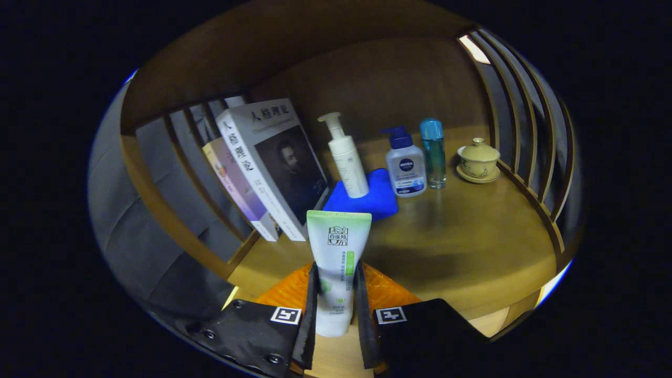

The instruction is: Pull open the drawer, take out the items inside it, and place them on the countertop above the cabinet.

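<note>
The hand-held gripper (336,310) pinches a white tube (337,268) with a green crimped end, both fingers pressed against its lower body near the cap, the tube standing upright between them with the crimp up. It hangs just over the near edge of the table (472,252), the wooden countertop, and whether its cap touches the wood cannot be told.

Beyond the tube, toward the middle of the table, a blue cloth (378,202) lies flat with a white pump bottle (346,157) standing on it. To the right stand a squat pump bottle (405,168) with a dark blue top and, touching or just beside it, a slim blue bottle (433,155). A lidded cup (478,160) on a saucer sits near the far right corner. Two books (273,168) lean along the left edge against a slatted rail.

The tube looks light and soft-walled, likely a plastic squeeze tube: it should give under pressure, and its smooth skin may slip if the grip loosens. The hold low on the body, where the contents and the cap shoulder stiffen it, appears sound; a pinch nearer the flat crimp would likely buckle it. Stood on its cap, it may tip, so the bare wood in front of the cloth looks the safer spot to set it.
</note>
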`<state>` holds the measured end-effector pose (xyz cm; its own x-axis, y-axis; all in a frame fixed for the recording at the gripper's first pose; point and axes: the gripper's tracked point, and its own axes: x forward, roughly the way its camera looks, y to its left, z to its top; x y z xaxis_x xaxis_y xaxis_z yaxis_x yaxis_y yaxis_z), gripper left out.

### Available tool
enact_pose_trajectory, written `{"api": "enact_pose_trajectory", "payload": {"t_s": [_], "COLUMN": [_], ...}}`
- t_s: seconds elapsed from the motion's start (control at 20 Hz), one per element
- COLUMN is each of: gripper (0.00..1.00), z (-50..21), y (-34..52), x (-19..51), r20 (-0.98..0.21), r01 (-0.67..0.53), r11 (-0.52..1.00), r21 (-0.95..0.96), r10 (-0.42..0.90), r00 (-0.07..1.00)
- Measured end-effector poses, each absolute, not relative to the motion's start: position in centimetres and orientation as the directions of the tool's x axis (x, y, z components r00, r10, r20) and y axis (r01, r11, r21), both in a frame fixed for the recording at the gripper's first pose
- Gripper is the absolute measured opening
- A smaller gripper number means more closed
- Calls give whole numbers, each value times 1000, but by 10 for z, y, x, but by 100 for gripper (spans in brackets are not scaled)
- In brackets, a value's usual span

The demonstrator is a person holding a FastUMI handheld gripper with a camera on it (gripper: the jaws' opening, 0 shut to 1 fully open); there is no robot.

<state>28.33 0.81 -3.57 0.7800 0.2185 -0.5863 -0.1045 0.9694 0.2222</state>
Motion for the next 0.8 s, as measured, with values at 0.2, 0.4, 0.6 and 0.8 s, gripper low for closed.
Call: {"api": "enact_pose_trajectory", "payload": {"t_s": [0.2,0.4,0.6,0.8], "gripper": [37,43,65,98], "z": [-47,-64,-49,-20], "y": [-6,-19,-21,-16], "x": [297,298,291,259], "r20": [-589,-613,-549,-438], "r01": [-39,-6,-19,-44], "r11": [983,996,999,997], "r21": [178,87,30,-64], "r10": [138,58,32,11], "r00": [796,788,835,899]}}
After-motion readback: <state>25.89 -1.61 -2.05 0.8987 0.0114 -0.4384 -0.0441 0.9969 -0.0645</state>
